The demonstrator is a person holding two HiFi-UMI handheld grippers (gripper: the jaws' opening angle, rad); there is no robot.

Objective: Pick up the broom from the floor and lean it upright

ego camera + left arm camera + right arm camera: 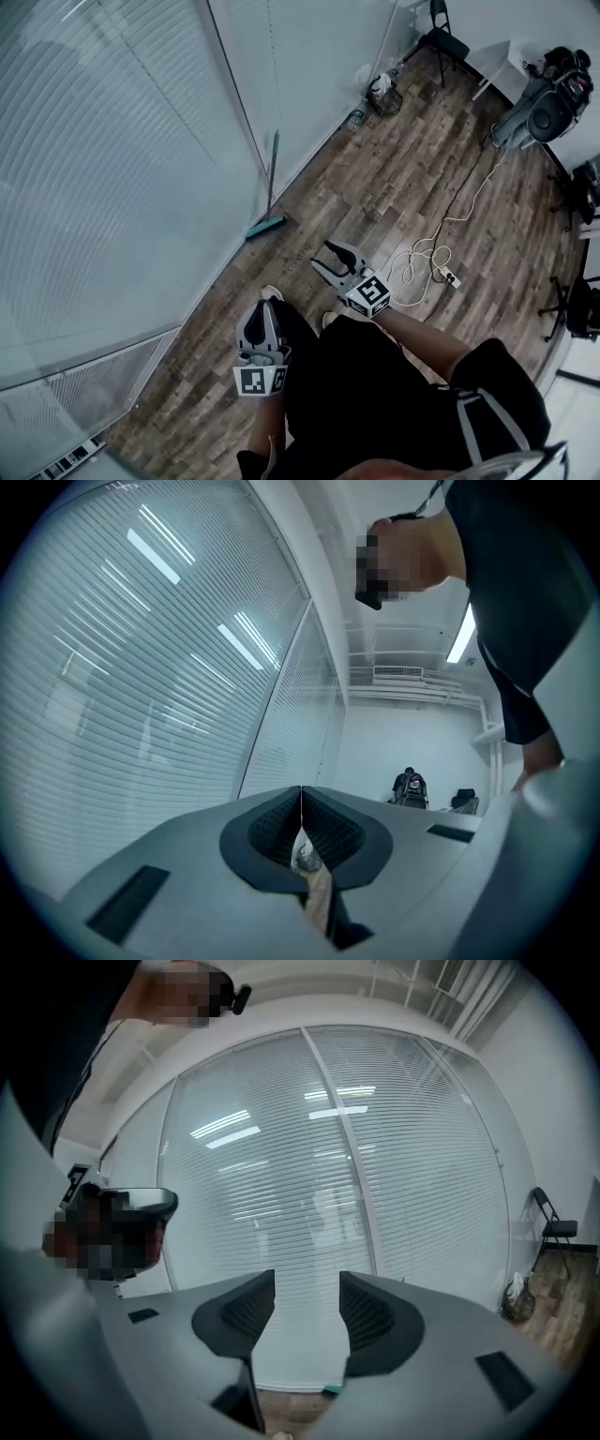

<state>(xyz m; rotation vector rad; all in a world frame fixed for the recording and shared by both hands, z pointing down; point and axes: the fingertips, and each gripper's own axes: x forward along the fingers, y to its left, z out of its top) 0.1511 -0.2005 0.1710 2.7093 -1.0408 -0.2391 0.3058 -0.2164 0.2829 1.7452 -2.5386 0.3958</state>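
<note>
Over by the glass wall [141,187] with its blinds, in the head view, the broom [270,183] is standing upright, its teal head resting on the wooden floor [394,197] and its handle leaning against the glass. The person is standing well apart from it, holding the left gripper [266,306] low with its jaws pressed together. The right gripper [322,257] is just ahead with its jaws spread, and neither is touching anything.

Through the left gripper view, the left gripper [301,794] is showing its jaws meeting along one thin seam and gripping nothing.

Through the right gripper view, the right gripper [307,1288] is facing the blinds with a wide, empty gap between its jaws.

I'm judging the task finished, since the broom is leaning upright and nothing looks left to do.
</note>
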